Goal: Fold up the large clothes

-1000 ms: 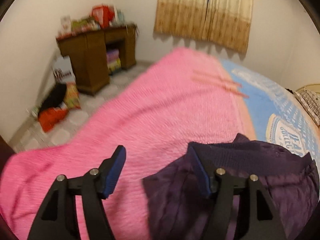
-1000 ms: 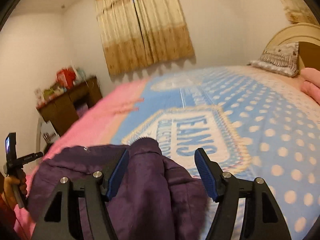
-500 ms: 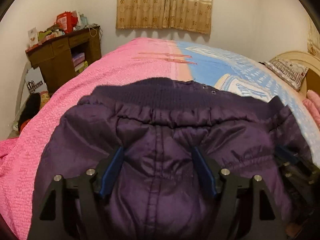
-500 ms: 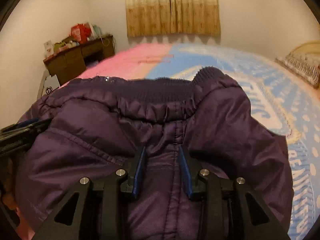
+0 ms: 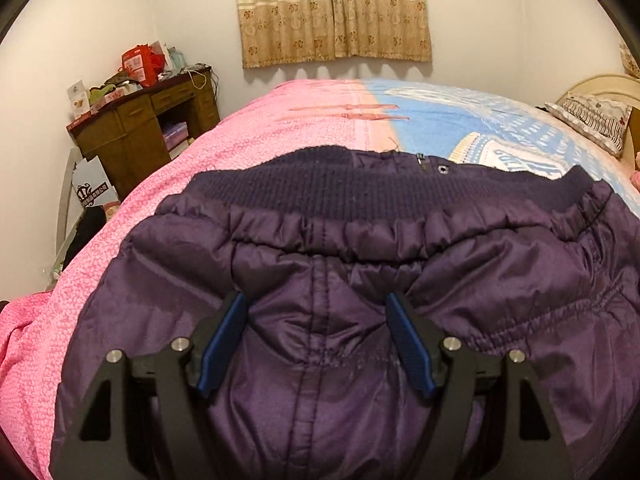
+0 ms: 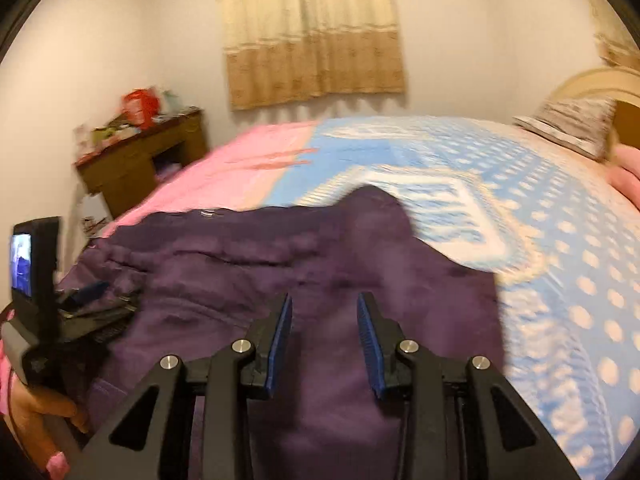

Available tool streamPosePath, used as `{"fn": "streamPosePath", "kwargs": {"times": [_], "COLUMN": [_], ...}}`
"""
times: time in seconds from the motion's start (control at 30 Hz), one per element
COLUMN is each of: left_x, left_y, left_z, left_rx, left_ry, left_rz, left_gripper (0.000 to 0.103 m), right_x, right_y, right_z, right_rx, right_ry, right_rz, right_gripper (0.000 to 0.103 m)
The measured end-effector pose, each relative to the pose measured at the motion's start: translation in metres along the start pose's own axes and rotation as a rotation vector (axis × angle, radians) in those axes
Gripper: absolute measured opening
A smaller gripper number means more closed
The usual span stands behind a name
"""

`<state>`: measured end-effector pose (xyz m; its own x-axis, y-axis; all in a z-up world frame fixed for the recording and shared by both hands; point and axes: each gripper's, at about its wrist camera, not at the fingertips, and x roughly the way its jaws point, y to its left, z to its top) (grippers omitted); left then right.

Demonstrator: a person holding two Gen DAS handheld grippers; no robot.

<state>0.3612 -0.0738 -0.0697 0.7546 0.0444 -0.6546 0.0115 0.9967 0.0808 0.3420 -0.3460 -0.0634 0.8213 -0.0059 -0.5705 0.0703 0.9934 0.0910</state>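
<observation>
A dark purple padded jacket with a ribbed knit hem lies bunched on the bed; it also shows in the right wrist view, blurred. My left gripper is open, its blue pads pressing into the jacket's padding on either side of a seam. My right gripper is open and empty, just above the jacket's right part. The left gripper's body shows at the left edge of the right wrist view, with the hand holding it.
The bed has a pink blanket on the left and a blue dotted cover on the right. A cluttered wooden desk stands by the left wall. A pillow and headboard are at far right. Curtains hang behind.
The right gripper, nearly shut on the jacket half a second ago, has opened and pulled up and right. The left gripper stays open, pressed on the jacket, after swinging onto it earlier.
</observation>
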Motion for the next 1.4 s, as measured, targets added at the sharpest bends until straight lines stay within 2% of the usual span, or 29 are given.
{"fn": "streamPosePath", "kwargs": {"times": [0.03,0.1,0.23,0.3,0.4,0.5,0.53,0.6,0.63,0.73,0.83,0.9,0.93,1.0,1.03,1.13,1.27,1.33,1.4], "left_x": [0.000,-0.001,-0.003,-0.005,-0.013,-0.036,-0.046,-0.064,-0.073,-0.089,-0.099,-0.101,-0.099,-0.091,-0.088,-0.081,-0.073,-0.077,-0.074], "left_y": [-0.001,-0.006,-0.013,-0.013,-0.009,-0.002,0.003,0.015,0.024,0.052,0.087,0.102,0.112,0.122,0.126,0.127,0.129,0.123,0.115], "left_z": [0.000,-0.004,-0.005,-0.006,-0.008,-0.012,-0.015,-0.022,-0.026,-0.035,-0.049,-0.058,-0.065,-0.075,-0.082,-0.095,-0.120,-0.123,-0.121], "left_rx": [0.002,0.010,0.034,0.036,0.026,0.072,0.084,0.076,0.054,-0.038,-0.170,-0.256,-0.307,-0.382,-0.430,-0.531,-0.740,-0.742,-0.715], "left_ry": [-0.003,-0.005,-0.013,-0.019,-0.010,0.002,-0.010,-0.036,-0.045,-0.037,-0.047,-0.056,-0.046,-0.013,-0.002,-0.006,-0.007,-0.047,-0.042], "left_rz": [0.002,0.012,0.050,0.055,0.021,-0.020,-0.012,0.004,-0.004,-0.010,0.043,0.066,0.062,0.027,-0.001,-0.066,-0.153,-0.145,-0.160], "left_gripper": [0.076,0.076,0.076,0.076,0.076,0.077,0.080,0.087,0.091,0.092,0.096,0.099,0.099,0.099,0.099,0.100,0.100,0.102,0.103], "right_x": [0.009,0.013,0.015,0.014,0.013,0.005,-0.005,-0.031,-0.039,-0.049,-0.045,-0.029,-0.011,0.031,0.039,0.039,0.039,0.039,0.040], "right_y": [-0.006,-0.011,-0.004,-0.005,-0.008,-0.004,-0.003,0.002,0.008,0.046,0.081,0.099,0.109,0.123,0.125,0.115,0.115,0.115,0.117], "right_z": [-0.009,-0.020,-0.018,-0.018,-0.017,-0.012,-0.010,-0.006,-0.005,0.001,0.007,0.002,-0.006,-0.033,-0.044,-0.041,-0.043,-0.044,-0.045], "right_rx": [-0.006,-0.015,-0.048,-0.046,-0.026,-0.062,-0.058,-0.024,-0.019,-0.062,-0.072,-0.071,-0.081,-0.157,-0.180,-0.124,-0.125,-0.124,-0.124], "right_ry": [0.040,0.019,0.008,0.002,0.011,0.056,0.039,-0.036,-0.053,-0.055,-0.057,-0.024,0.024,0.124,0.117,0.111,0.100,0.097,0.095], "right_rz": [-0.006,0.022,-0.018,-0.011,0.024,0.014,0.013,0.064,0.094,0.185,0.261,0.280,0.274,0.222,0.218,0.262,0.262,0.265,0.265], "right_gripper": [0.035,0.035,0.036,0.036,0.038,0.038,0.038,0.038,0.038,0.038,0.038,0.038,0.038,0.039,0.039,0.039,0.039,0.039,0.039]}}
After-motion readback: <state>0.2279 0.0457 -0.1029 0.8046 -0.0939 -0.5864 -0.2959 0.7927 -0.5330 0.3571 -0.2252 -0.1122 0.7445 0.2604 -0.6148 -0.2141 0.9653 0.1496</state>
